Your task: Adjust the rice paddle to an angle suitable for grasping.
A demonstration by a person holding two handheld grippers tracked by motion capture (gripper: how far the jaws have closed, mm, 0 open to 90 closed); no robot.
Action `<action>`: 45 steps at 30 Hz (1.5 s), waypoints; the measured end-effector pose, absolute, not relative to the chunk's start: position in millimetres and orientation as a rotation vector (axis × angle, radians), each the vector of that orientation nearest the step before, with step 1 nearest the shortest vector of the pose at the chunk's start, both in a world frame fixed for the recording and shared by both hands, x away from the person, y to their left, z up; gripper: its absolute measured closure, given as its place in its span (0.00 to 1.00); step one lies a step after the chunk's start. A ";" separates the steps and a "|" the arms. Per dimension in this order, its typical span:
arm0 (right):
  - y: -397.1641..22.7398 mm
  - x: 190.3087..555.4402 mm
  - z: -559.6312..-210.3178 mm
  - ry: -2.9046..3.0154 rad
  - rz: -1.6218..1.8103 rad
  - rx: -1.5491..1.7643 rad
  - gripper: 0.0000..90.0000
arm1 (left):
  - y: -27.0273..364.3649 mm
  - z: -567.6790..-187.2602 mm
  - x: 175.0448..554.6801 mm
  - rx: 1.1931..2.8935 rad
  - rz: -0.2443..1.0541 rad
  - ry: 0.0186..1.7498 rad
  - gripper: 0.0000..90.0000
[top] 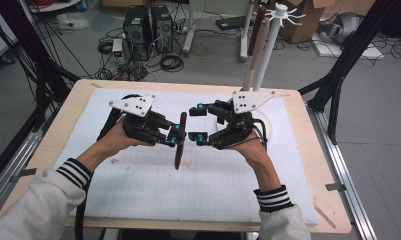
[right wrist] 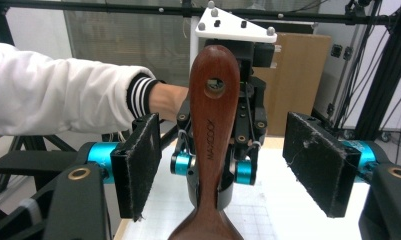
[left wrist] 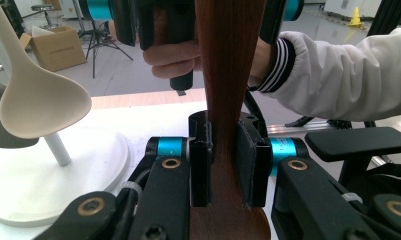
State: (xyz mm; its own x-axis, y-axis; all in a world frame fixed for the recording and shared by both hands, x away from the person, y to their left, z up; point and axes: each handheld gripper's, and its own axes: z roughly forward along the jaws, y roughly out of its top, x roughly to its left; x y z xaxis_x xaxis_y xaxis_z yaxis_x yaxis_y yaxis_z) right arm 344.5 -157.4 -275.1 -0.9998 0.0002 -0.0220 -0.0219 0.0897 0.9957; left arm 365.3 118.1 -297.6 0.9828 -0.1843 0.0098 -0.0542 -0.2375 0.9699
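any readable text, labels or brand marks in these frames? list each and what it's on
"MAXCOOK" or close to it, last letters uncertain: engraved lengthwise on the handle of the dark brown wooden spoon, below its hanging hole, in the right gripper view.
Cardboard boxes on the floor: any print too small and blurred to read.
Nothing else legible.

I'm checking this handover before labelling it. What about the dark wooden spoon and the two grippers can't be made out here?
- Dark wooden spoon: left gripper view, both ends cut off by the frame edges.
- Spoon bowl: right gripper view, cut by the bottom edge.
- Right gripper: pads apart from the handle; high view too small to confirm.
- Left gripper: shut on the handle; contact faces hidden.
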 end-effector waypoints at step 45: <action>-141.6 342.0 -275.9 2.227 2.178 -0.002 0.65 | 115.7 -295.1 364.5 1.781 -0.052 -0.172 0.86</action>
